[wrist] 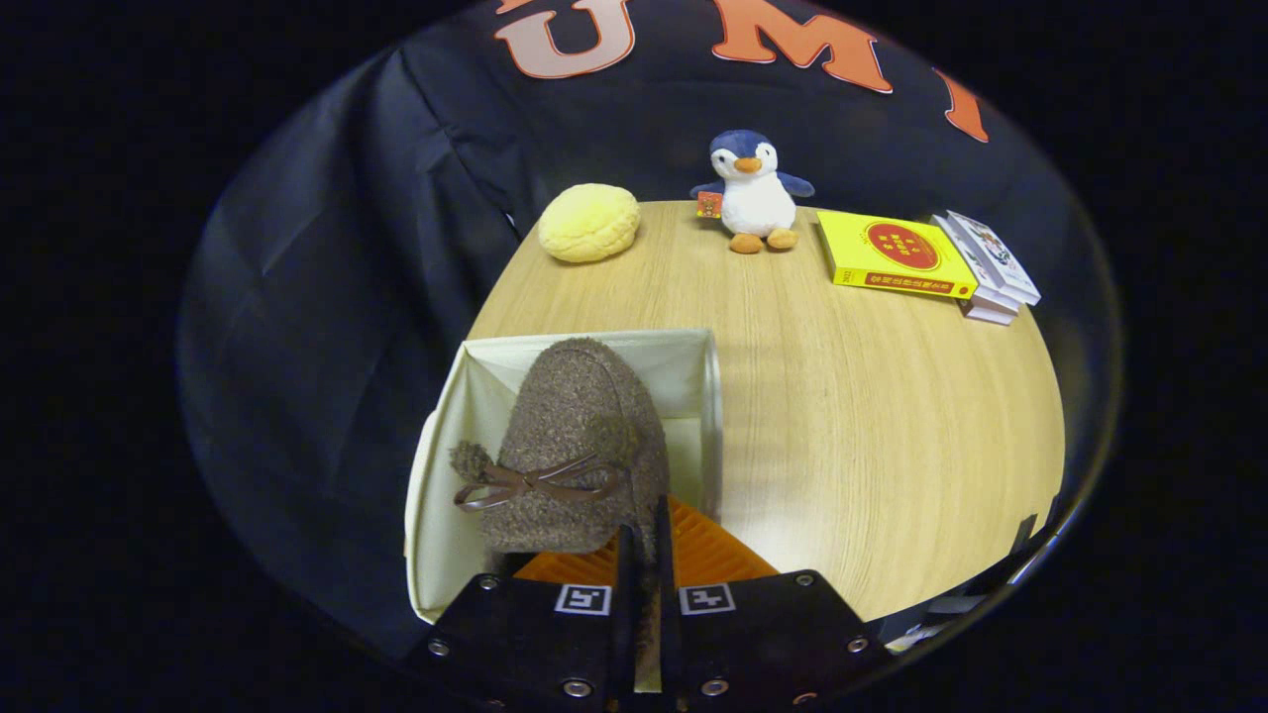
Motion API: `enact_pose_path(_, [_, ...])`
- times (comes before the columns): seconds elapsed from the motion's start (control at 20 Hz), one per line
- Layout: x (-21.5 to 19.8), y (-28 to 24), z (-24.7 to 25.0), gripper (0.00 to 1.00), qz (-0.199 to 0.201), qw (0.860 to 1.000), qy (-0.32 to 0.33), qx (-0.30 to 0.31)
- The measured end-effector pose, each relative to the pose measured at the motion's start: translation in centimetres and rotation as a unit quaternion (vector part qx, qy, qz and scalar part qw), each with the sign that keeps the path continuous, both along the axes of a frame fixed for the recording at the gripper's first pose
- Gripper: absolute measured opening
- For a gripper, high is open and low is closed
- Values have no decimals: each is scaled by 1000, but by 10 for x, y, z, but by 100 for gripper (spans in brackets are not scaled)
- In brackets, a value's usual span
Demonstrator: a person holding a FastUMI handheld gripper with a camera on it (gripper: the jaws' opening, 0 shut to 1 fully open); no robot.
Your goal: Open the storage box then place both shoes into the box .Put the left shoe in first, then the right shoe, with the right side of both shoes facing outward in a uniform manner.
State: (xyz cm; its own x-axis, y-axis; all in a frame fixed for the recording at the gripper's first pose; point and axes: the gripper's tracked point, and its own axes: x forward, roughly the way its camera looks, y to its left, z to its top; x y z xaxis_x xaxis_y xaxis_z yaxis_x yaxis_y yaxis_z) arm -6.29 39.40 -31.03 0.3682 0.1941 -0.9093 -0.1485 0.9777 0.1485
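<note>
A brown fuzzy shoe (580,436) with a thin brown bow hangs toe-forward over the open cream storage box (441,465). My gripper (642,555) is shut on the shoe's rear edge, both fingers pressing on a thin strip of it. The box stands at the table's near left corner, its far wall showing beyond the shoe's toe. What lies on the box's floor is hidden under the shoe.
The wooden table (872,436) stretches ahead and to the right. At its far edge sit a yellow bun-shaped cushion (589,223), a plush penguin (753,193), and a yellow book (897,255) beside a stack of small books (991,267). Black cloth walls surround the table.
</note>
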Motion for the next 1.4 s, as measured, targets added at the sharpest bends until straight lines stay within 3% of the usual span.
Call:
enact_pose_path(0.15, [-10,13,8,21,20,999,9,29])
enact_pose_path(0.2, [-8,12,16,28,29,999,0,33])
enact_pose_path(0.45, [-5,3,62,46,50,994,-56,74])
enact_pose_path(0.7, [19,-49,117,70,55,981,-164,83])
enact_pose_path(1.0, [48,-150,177,92,-17,954,-286,90])
enact_pose_path(1.4, [63,-281,270,97,-76,906,-407,86])
